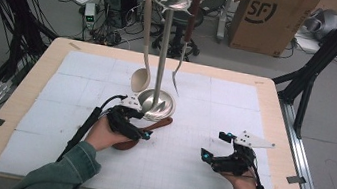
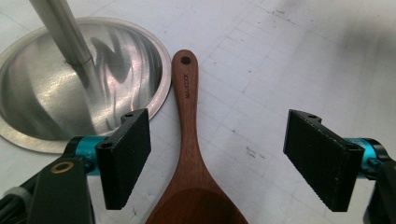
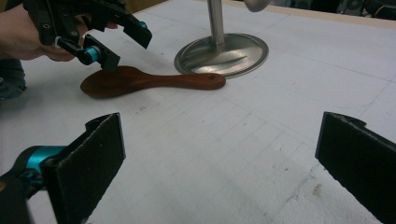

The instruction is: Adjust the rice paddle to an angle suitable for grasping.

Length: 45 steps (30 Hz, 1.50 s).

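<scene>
Left tool (image 1: 137, 129) open over the wooden spoon (image 2: 190, 154), right tool (image 1: 217, 146) open and idle

On the white-padded worktop (image 1: 84, 69), the left tool hovers at the wooden spoon, its two black pads standing wide on either side of the handle and touching nothing; the spoon lies flat, its bowl near the person and its handle tip, with a small hole, just beside the right rim of the steel stand (image 1: 156, 104), whether touching cannot be told. The stand rises mid-worktop with a pale ladle (image 1: 144, 50) hanging on its left and a dark-handled fork (image 1: 184, 46) on its right. Well to the right, the right tool rests low near the front edge, jaws spread wide with nothing between them
</scene>
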Available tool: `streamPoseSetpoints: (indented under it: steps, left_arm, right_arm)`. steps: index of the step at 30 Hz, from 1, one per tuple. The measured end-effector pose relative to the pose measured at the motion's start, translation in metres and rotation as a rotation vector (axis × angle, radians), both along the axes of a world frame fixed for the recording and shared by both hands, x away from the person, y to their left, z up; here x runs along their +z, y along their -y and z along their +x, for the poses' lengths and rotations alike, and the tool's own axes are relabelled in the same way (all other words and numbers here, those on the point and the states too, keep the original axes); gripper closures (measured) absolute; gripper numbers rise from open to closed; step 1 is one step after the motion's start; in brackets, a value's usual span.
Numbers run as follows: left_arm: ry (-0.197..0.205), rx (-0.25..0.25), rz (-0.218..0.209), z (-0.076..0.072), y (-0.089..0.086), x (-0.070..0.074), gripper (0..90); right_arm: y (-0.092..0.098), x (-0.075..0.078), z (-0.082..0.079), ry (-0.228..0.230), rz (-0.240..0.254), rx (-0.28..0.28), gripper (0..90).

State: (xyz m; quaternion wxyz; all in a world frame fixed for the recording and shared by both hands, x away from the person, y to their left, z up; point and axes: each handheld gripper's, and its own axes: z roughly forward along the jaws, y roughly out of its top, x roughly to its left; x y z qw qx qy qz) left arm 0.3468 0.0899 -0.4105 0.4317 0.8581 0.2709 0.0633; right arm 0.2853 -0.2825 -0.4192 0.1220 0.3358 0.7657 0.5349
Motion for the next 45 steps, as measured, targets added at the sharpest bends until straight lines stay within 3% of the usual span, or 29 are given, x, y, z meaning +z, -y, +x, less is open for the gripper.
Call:
streamPoseSetpoints:
  steps: [21, 29, 38, 45]
  left_arm:
    - [-0.015, 0.046, 0.030, 0.013, 0.012, -0.017, 30.6]
    - [-0.029, 0.047, 0.043, 0.014, 0.014, -0.022, 36.1]
    - [-0.017, 0.056, 0.046, 0.015, 0.015, -0.023, 44.2]
    - [-0.015, 0.067, 0.074, 0.016, 0.015, -0.026, 50.0]
  right_arm:
    - [-0.001, -0.002, 0.001, 0.006, -0.013, -0.003, 0.2]
    - [-0.002, -0.002, 0.001, 0.003, -0.024, 0.002, 0.2]
    - [-0.003, -0.003, 0.001, 0.000, -0.033, 0.004, 0.2]
    - [-0.003, -0.004, 0.001, 0.001, -0.035, 0.004, 0.2]
